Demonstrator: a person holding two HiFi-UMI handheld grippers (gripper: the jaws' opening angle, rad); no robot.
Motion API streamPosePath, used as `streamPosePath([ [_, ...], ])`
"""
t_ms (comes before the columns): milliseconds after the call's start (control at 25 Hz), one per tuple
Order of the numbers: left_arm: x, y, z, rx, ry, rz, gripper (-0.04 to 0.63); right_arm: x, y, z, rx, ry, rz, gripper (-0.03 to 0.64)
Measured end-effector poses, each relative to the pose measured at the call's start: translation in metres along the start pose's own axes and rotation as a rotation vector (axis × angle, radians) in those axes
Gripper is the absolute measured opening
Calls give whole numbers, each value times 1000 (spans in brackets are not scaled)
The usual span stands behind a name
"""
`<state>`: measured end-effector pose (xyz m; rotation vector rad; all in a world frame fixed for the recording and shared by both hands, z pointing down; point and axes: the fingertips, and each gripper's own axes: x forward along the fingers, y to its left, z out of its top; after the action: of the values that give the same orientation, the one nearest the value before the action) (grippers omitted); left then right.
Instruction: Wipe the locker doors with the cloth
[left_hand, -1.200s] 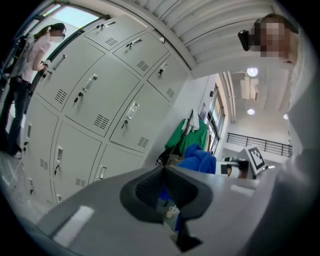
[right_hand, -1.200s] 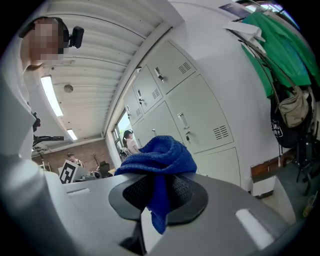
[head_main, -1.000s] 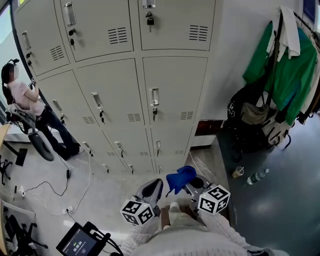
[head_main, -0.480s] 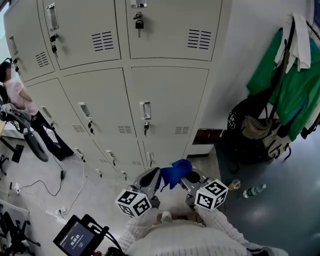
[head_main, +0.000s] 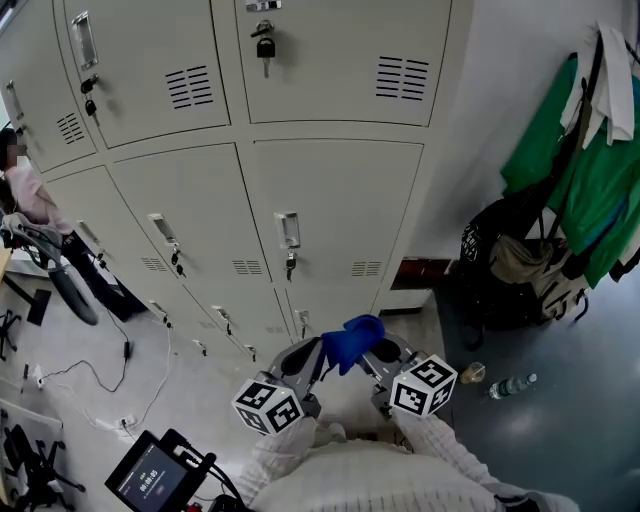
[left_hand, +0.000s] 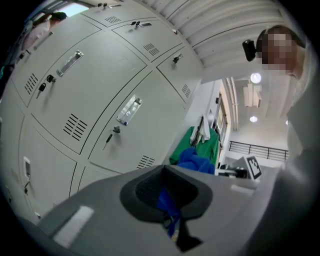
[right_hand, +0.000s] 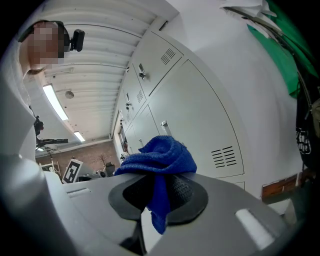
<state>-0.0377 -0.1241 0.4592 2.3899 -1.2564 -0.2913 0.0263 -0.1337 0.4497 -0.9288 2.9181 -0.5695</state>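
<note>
Left gripper (head_main: 312, 352) clamped on cloth (head_main: 352, 338) | right gripper (head_main: 372, 352) clamped on same cloth | both low, side by side, near locker doors (head_main: 330, 215)

Grey lockers (head_main: 340, 200) adjoin a white wall (head_main: 475, 150), green jackets (head_main: 585, 180) hanging above dark floor (head_main: 570, 440).

Your left gripper's (left_hand: 167, 200) pads cover most of the cloth (left_hand: 196, 161) between them; only a blue sliver shows there. In head view, the person (head_main: 25, 195) is cut off at the left edge, the green jackets (head_main: 575, 170) run off right, and the screen (head_main: 155, 480) text is too small to read.
</note>
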Motion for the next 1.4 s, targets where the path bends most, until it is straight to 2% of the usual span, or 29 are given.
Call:
streamPosePath([
  [160, -1, 5, 3, 14, 16, 5, 8, 4, -1, 0, 7, 4, -9, 51],
  [400, -2, 19, 1, -21, 75, 6, 8, 20, 2, 2, 31, 4, -23, 51],
  [600, 3, 25, 16, 15, 71, -10, 8, 33, 1, 6, 16, 17, -41, 51],
  [760, 13, 28, 39, 61, 46, -33, 6, 55, -2, 20, -55, 63, -55, 51],
  [880, 18, 35, 70, 110, 11, -46, 8, 78, 6, 53, -127, 38, -19, 51],
  [1000, 26, 44, 114, 178, -50, -44, 8, 100, 14, 102, -199, -33, 8, 51],
  [1200, 40, 44, 189, 271, -178, -62, 8, 131, 31, 180, -298, -151, 28, 51],
  [1400, 47, 36, 246, 389, -255, -89, 7, 154, 47, 240, -380, -236, 31, 51],
])
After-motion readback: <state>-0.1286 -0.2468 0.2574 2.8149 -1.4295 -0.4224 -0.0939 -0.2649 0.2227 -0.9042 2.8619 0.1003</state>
